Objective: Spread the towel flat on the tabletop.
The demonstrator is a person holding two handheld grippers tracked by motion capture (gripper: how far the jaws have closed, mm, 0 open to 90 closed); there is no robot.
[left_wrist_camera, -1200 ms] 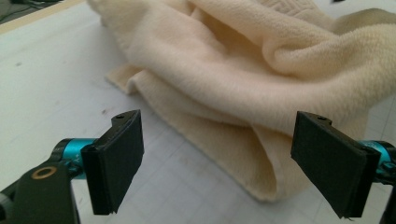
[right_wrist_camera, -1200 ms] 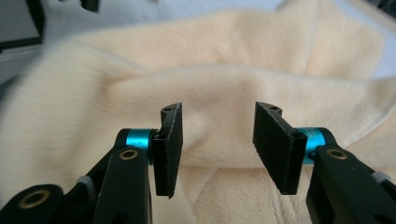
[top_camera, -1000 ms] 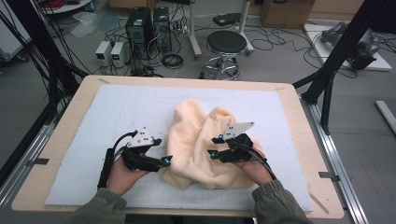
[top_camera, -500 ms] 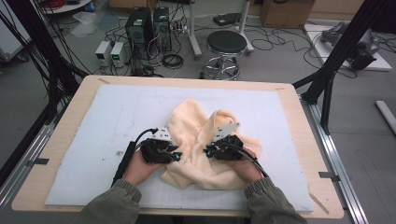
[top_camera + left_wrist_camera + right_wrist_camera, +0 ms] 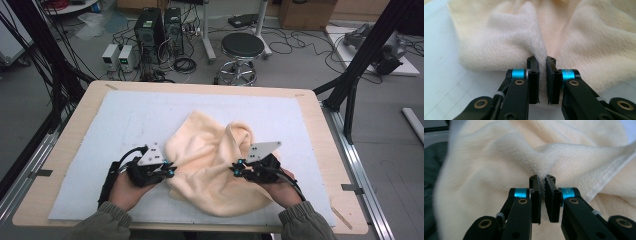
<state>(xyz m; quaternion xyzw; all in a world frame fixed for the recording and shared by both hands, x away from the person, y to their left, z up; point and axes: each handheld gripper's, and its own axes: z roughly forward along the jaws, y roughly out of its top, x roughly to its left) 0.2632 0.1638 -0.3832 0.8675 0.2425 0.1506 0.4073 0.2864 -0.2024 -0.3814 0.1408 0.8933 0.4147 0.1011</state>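
A cream fleece towel [image 5: 210,155] lies crumpled in the middle of the white mat. My left gripper [image 5: 170,170] is at the towel's left edge, and its jaws have just been closing. In the left gripper view they pinch a raised fold of the towel [image 5: 524,37] between the pads [image 5: 533,75] of my left gripper [image 5: 542,65]. My right gripper [image 5: 235,169] holds the towel's right side. In the right gripper view, my right gripper [image 5: 542,184] is shut on a ridge of the towel [image 5: 499,162] beside its hemmed edge.
The white mat [image 5: 125,120] covers a wooden table [image 5: 310,107] whose near edge runs under the forearms. Black frame posts [image 5: 360,65] stand at both sides. A stool [image 5: 242,47], computer boxes [image 5: 155,30] and cables sit on the floor beyond the far edge.
Both hands moved inward onto the towel, the jaws closed on folds of it, and the hands have drawn back outward toward the near edge with the cloth held.
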